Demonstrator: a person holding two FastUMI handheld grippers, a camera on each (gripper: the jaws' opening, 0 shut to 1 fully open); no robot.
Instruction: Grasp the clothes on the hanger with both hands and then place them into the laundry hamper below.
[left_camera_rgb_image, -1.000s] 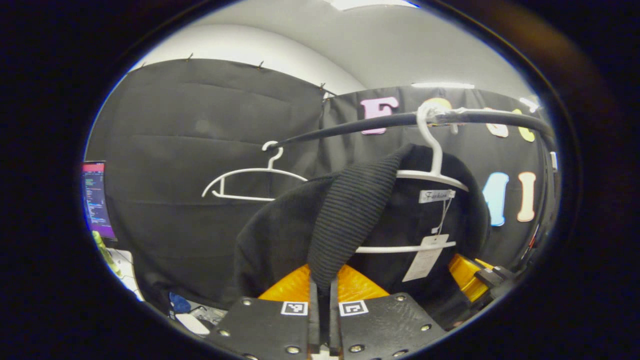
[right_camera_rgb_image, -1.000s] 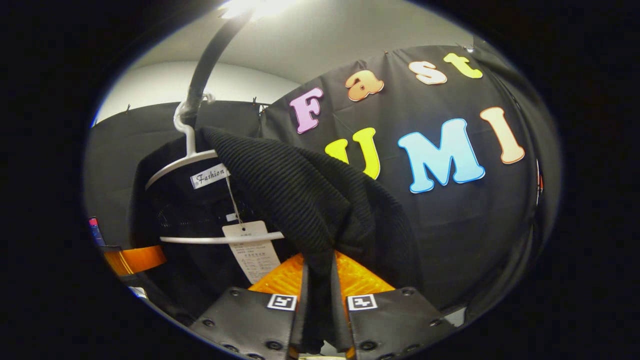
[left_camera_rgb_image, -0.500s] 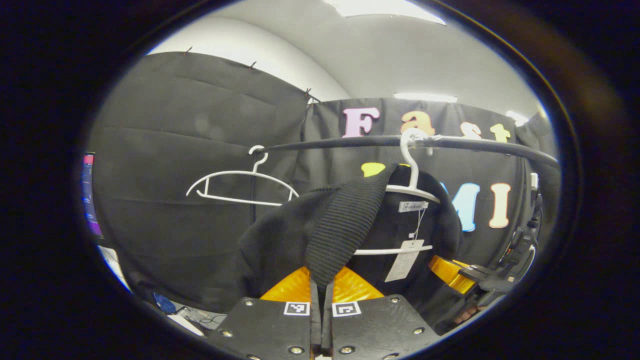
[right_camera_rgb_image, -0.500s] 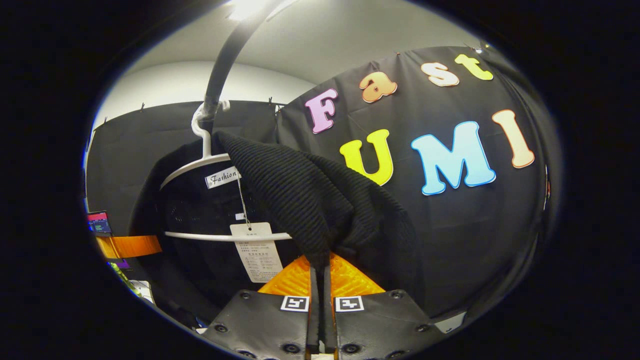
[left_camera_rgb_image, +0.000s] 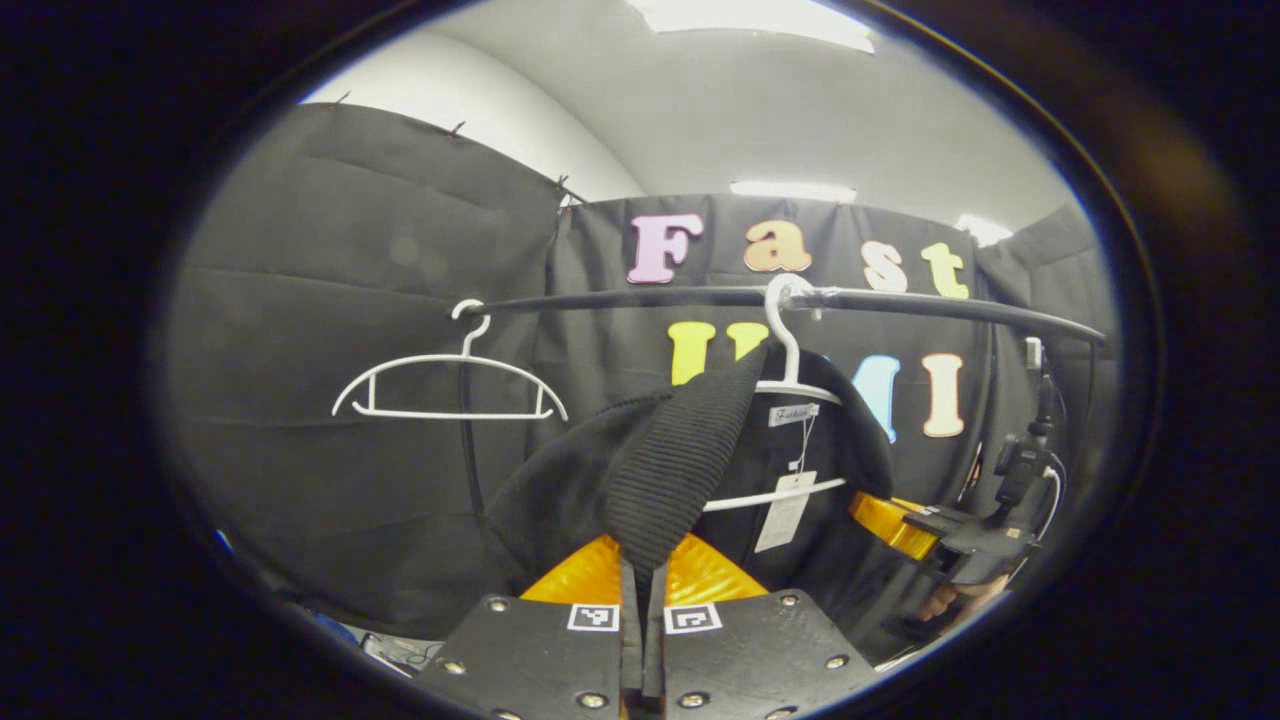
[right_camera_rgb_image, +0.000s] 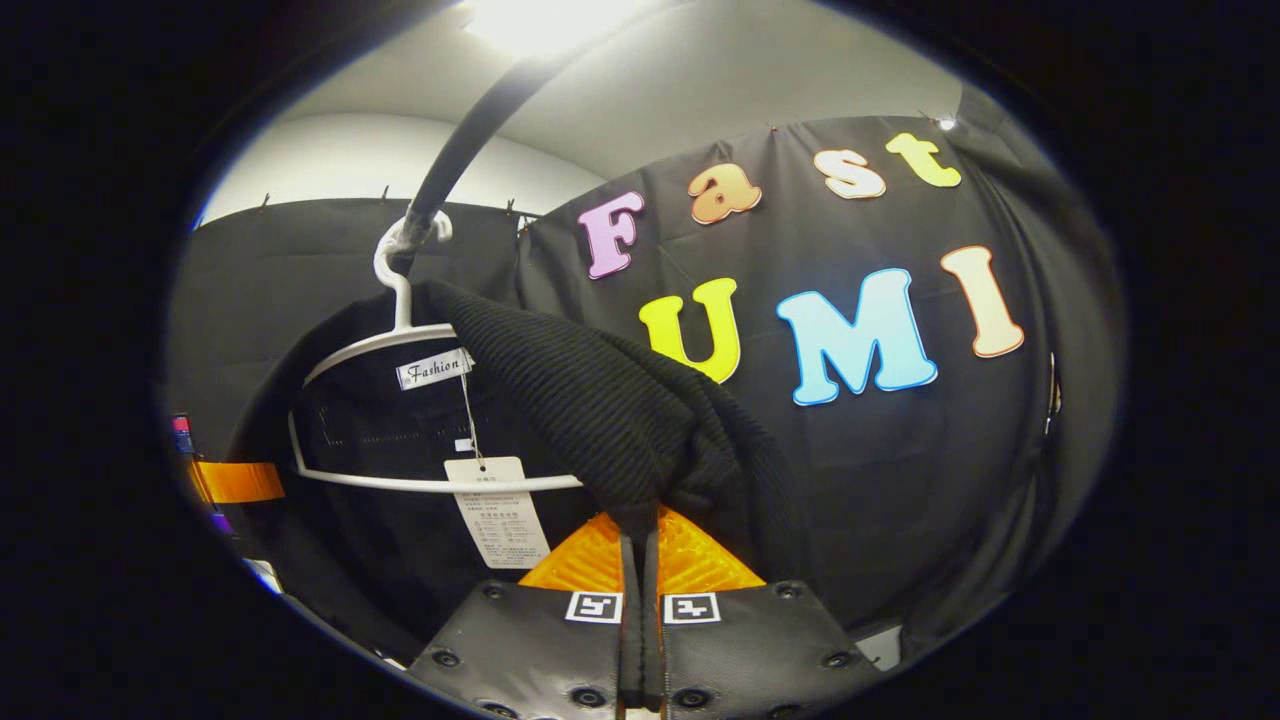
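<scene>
The rail (left_camera_rgb_image: 900, 300) carries the black garment (left_camera_rgb_image: 560, 480) on its white hanger (right_camera_rgb_image: 400, 340), collar stretched sideways so it can slip off. The left gripper (left_camera_rgb_image: 640, 610) and right gripper (right_camera_rgb_image: 640, 560) are each clamped on ribbed collar fabric. An empty hanger (left_camera_rgb_image: 450, 385) hangs near the rail's end.

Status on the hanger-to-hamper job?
Done: both grasps. Left gripper and right gripper are each shut on the black top. In hand: pulling it off; its neck sits on the white hanger, which hangs on the rail. Left: free it, lower it into the hamper.
</scene>
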